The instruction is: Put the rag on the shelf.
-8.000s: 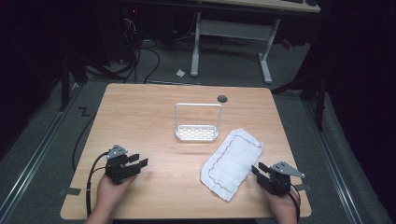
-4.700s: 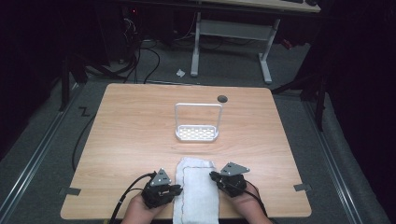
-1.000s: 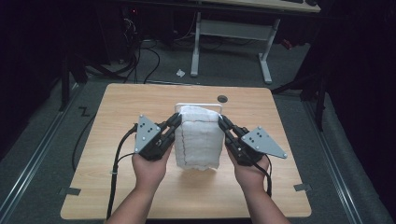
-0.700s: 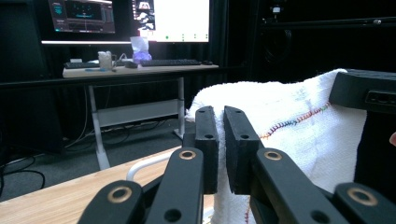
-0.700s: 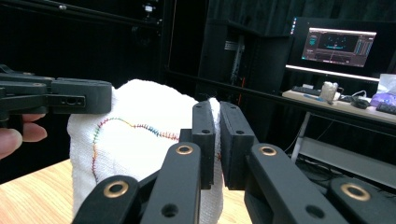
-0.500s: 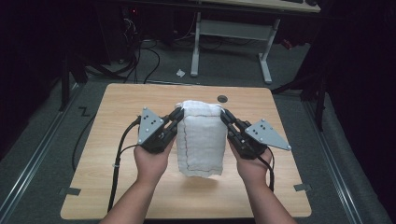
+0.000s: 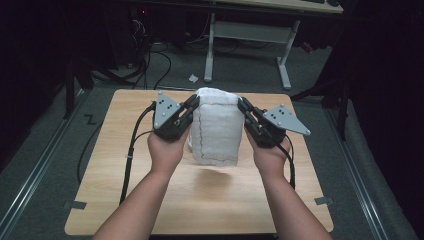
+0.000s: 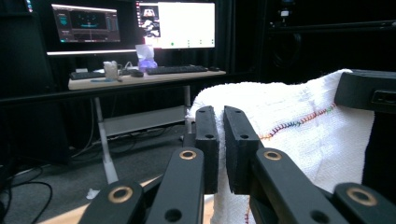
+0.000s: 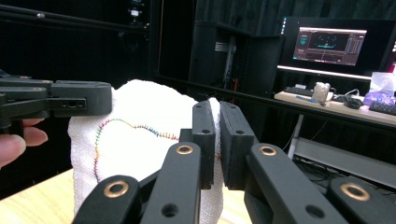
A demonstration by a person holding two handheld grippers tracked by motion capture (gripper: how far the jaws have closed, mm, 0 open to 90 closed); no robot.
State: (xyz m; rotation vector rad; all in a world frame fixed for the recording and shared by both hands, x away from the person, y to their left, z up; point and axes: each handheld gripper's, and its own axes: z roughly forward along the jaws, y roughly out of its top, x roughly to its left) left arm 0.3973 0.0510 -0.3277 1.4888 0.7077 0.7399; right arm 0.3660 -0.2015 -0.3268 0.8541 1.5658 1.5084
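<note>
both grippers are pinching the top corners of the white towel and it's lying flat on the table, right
Not quite. The white towel is not lying flat: it hangs in the air above the table, as the high view shows by the shadow beneath it. The left gripper and right gripper do pinch its top corners.

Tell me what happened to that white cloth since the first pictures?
The cloth lay flat on the table's right side. It was pulled to the near edge and folded, then the left tongs and right tongs pinched its top corners and lifted it; it now hangs above the table. The table itself stayed put.
</note>
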